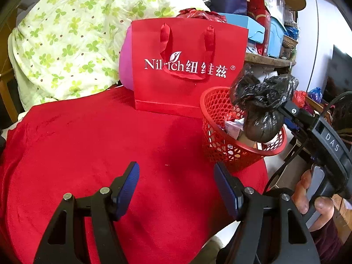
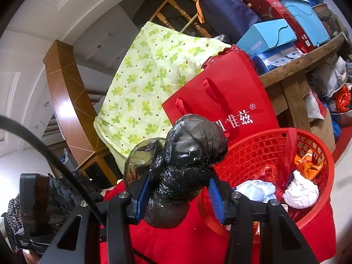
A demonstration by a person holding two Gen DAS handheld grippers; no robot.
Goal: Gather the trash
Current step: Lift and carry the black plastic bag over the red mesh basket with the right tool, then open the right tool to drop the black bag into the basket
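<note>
Right wrist view: red basket (image 2: 275,145) on red cloth (image 1: 88,143), already holding paper scraps | black trash bag (image 2: 187,154) over its rim (soft, light, slippery film; best taken at the bunched neck) | right gripper (image 2: 178,198) clamped on it | left gripper (image 1: 176,189) spread wide, holding nothing.

I see a black bag (image 2: 187,160), red mesh basket (image 2: 316,145), red cloth (image 1: 110,136), red gift bag (image 1: 189,66) with white lettering, green clover-print quilt (image 1: 66,39).
</note>
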